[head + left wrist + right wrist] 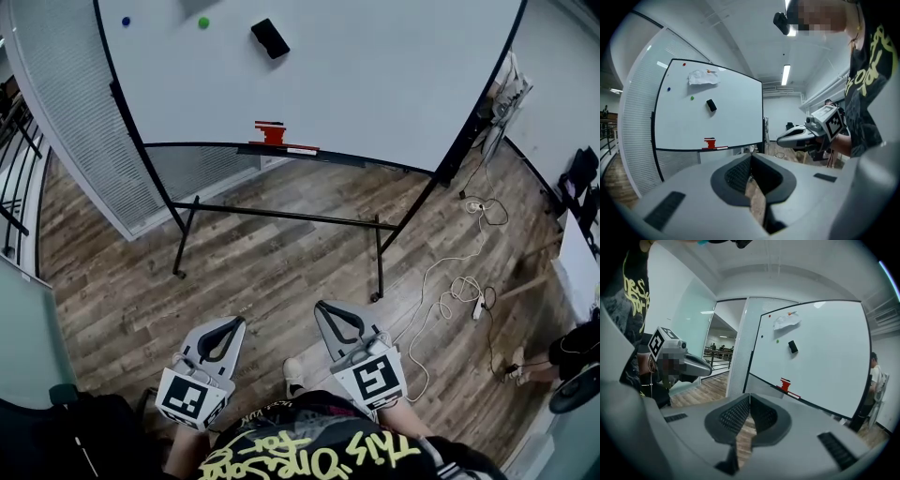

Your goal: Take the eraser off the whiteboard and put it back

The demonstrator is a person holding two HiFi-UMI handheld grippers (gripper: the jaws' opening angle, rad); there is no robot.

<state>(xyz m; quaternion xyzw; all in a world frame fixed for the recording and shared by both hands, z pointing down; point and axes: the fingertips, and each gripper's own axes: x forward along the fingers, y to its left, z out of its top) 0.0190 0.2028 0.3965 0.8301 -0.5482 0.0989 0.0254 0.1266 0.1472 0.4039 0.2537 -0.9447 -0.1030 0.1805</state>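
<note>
Two empty hand-held grippers, left point(234, 323) and right point(323, 307), jaws together, above wood floor point(281, 262), whiteboard point(375, 75) with eraser point(270, 38) ahead.

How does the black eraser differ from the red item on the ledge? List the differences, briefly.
Colour: the eraser is black, the red item is red.
Place: the eraser sticks high on the face of the whiteboard; the red item stands on the ledge at its bottom edge.
Pose: the eraser sits tilted; the red item stands upright.
Shared: both are small and sit on the same board.
</note>
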